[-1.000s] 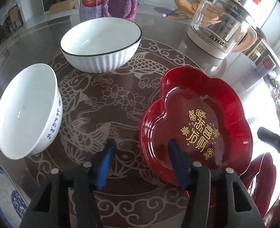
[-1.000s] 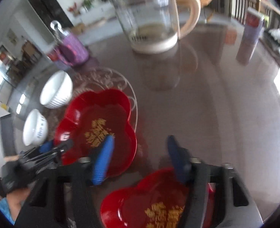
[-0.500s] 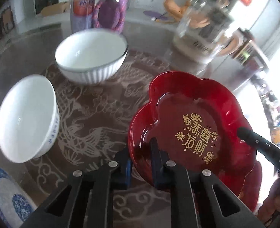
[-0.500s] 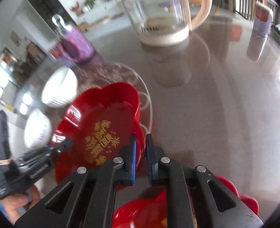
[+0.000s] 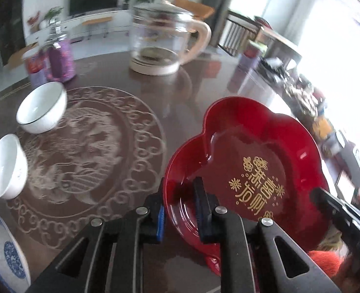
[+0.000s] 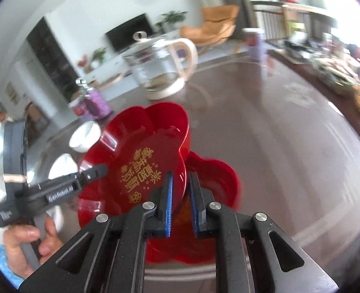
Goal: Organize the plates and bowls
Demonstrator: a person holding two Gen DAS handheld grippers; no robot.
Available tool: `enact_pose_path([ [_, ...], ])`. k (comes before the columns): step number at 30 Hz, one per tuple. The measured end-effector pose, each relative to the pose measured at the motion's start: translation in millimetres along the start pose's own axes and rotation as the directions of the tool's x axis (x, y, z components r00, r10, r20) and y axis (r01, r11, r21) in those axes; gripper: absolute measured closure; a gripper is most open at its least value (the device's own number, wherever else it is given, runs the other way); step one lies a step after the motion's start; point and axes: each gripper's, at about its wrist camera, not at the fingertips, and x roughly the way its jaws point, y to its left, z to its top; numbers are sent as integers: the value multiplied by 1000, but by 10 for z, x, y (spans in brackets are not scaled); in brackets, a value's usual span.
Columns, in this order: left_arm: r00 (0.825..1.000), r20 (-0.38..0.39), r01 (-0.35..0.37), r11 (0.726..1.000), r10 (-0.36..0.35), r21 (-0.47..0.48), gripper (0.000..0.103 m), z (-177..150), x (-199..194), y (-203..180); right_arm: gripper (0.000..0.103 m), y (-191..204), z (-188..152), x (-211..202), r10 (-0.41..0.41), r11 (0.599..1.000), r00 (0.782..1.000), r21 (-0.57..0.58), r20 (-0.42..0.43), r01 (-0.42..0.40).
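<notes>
The left tool (image 5: pixel 180 202) is closed on the near left rim of a red flower-shaped plate (image 5: pixel 253 161), one pad outside the rim and one inside it. The right tool (image 6: pixel 181 197) is clamped on the same plate (image 6: pixel 140 151) at its opposite rim, the wall being pinched between the blue pads. The jaws of both tools have just been closing, and the plate's rim is now gripped in each. The plate is held tilted between the two tools, clear of the desk (image 5: pixel 204 92). Directly under it, in the right wrist view, a second red plate (image 6: pixel 216 178) is seen lying on the desk, partly covered. The left tool's handle is held by a hand (image 6: pixel 30 241) at the lower left of that view.

Farther left, a blue-patterned plate (image 5: pixel 1 251) lies at the desk's edge, then a white bowl (image 5: pixel 5 166), and beyond it a second white bowl with a dark rim (image 5: pixel 41 107). At the far side a glass kettle (image 5: pixel 165 39) and a purple jar (image 5: pixel 60 58) are standing.
</notes>
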Motion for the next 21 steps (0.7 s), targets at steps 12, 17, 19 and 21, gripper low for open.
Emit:
enact_pose_path([
  [12, 988, 47, -152, 984, 148, 89, 23, -11, 24, -44, 40, -205, -584, -281, -70, 997, 968, 42, 240, 62],
  [17, 989, 90, -123, 992, 121, 21, 16, 83, -219, 300, 36, -450, -612, -399, -110, 988, 952, 139, 287, 72],
  [19, 997, 45, -57, 998, 59, -34, 17, 98, -154, 463, 36, -574, -610, -368, -99, 980, 957, 194, 273, 46],
  [21, 1000, 12, -14, 996, 16, -86, 17, 57, -68, 553, 36, -656, -627, -308, -71, 973, 967, 229, 244, 14],
])
